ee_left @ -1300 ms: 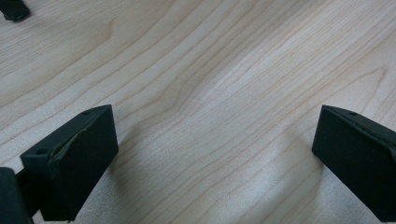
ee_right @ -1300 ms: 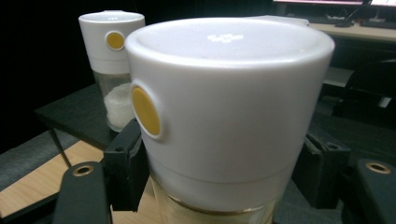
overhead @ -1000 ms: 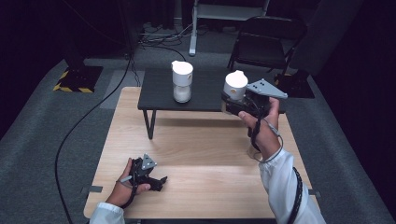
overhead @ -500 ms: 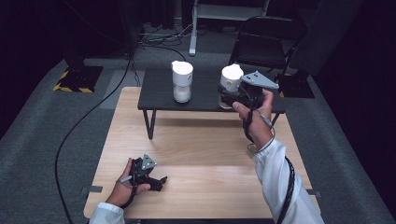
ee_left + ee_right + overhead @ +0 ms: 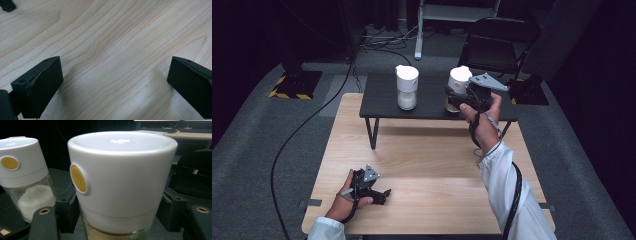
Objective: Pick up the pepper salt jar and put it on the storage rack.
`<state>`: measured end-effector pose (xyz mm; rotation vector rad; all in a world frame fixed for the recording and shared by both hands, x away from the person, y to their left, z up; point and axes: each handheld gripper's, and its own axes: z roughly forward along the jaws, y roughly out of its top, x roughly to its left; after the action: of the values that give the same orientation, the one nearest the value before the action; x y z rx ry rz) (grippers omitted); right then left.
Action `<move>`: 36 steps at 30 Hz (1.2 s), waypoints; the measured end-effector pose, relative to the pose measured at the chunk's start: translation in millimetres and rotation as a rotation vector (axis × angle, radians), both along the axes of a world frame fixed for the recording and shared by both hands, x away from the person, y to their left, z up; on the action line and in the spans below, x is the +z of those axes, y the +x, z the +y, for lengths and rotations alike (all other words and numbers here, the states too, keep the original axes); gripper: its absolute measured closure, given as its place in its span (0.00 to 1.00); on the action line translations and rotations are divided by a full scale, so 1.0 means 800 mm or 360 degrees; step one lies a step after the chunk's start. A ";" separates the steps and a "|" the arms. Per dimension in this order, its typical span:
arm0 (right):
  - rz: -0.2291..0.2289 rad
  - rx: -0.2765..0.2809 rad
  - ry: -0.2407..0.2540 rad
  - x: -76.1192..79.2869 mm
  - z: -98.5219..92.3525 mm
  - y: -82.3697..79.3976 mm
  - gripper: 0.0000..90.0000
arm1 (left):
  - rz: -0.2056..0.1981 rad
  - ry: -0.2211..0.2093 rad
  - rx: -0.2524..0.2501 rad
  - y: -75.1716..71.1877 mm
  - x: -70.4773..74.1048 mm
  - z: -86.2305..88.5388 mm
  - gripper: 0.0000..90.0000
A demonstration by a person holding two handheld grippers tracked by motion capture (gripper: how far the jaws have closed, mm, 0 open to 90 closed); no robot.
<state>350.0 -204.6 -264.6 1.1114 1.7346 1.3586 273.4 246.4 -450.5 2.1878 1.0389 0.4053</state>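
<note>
**Operator:** Status of the right gripper [image 5: 456,97]?

**Technician:** Jaws were clamped on the held shaker [image 5: 459,86], a glass jar with a white cap. In the right gripper view the held shaker [image 5: 120,182] stood upright between the two jaws, one pad pressed on each side at the seam where the cap met the glass. A yellow button [image 5: 78,178] sat on the cap wall, toward the left jaw. Whether the jar base touched the black worktop [image 5: 382,100] could not be told.

**Operator:** What lay beside it?

**Technician:** A second shaker [image 5: 23,176] of the same pattern stood to the left of the right gripper, apart from the held one, upright on the black worktop. White grains filled the lower part of its glass. From the high view the second shaker [image 5: 406,87] was level with the held one, both toward the far edge of that worktop.

**Operator:** And the left gripper [image 5: 377,194]?

**Technician:** It rested low over the wooden worktop [image 5: 427,165], well apart from both shakers and near the person's edge. In the left gripper view the jaws stood wide, with bare wood grain between them and nothing gripped. The left hand [image 5: 344,202] was closed round the body of the left gripper.

**Operator:** Right hand?

**Technician:** The right hand [image 5: 482,125] held the right gripper from behind, the sleeve [image 5: 504,185] white.
</note>
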 end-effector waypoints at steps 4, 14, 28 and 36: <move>0.0014 -0.0003 0.0031 -0.005 0.001 0.005 0.33 | 0.0000 0.0000 -0.0002 0.000 0.000 0.000 0.00; 0.0023 -0.0038 0.0026 -0.018 0.008 0.011 0.33 | 0.0000 0.0001 -0.0005 0.000 0.000 0.000 0.00; 0.0013 -0.0035 0.0033 -0.023 0.009 0.010 0.31 | -0.0001 0.0001 -0.0007 0.000 0.000 0.001 0.00; 0.0030 -0.0038 0.0073 -0.026 0.006 0.013 0.24 | -0.0001 0.0001 -0.0006 0.000 0.000 0.001 0.00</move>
<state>360.7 -200.1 -285.5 1.1698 1.7058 1.3841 273.6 246.8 -450.6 2.1898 1.0340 0.4045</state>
